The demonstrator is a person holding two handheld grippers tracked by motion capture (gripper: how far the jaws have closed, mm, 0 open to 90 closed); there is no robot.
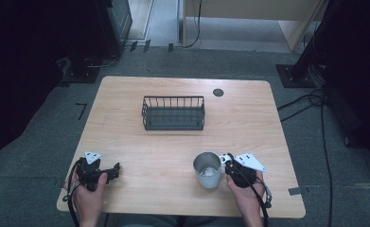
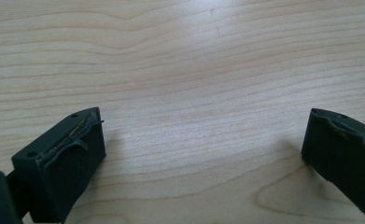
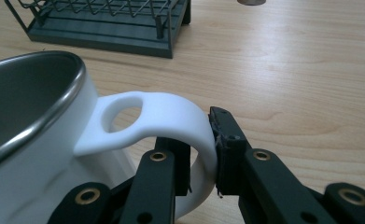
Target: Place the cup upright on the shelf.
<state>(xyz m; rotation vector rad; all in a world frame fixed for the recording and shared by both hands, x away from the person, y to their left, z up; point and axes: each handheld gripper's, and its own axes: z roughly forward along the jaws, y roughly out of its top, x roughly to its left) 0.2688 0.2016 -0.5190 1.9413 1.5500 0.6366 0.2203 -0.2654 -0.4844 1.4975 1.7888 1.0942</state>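
Wooden worktop [image 1: 149,156] spread across the high view, bare over most of its surface. Dark wire dish rack [image 1: 173,113] stood upright near the centre, toward the far edge, well apart from both hands. Small round dark disc [image 1: 218,92] lay on the worktop beyond the rack, to its right.

White mug with a steel-lined inside [image 1: 207,169] stood upright near the front right of the worktop, mouth up, white handle [image 3: 171,121] turned toward the right hand. Right gripper [image 3: 202,154] was clamped on that handle: fingers [image 3: 229,149] nearly together, one pad inside the loop and one pressed on its outer curve, nothing else between them.

Left gripper [image 1: 110,171] rested low at the front left of the worktop, well apart from the mug. Fingers [image 2: 68,158] stood wide apart, empty, only bare wood between them.
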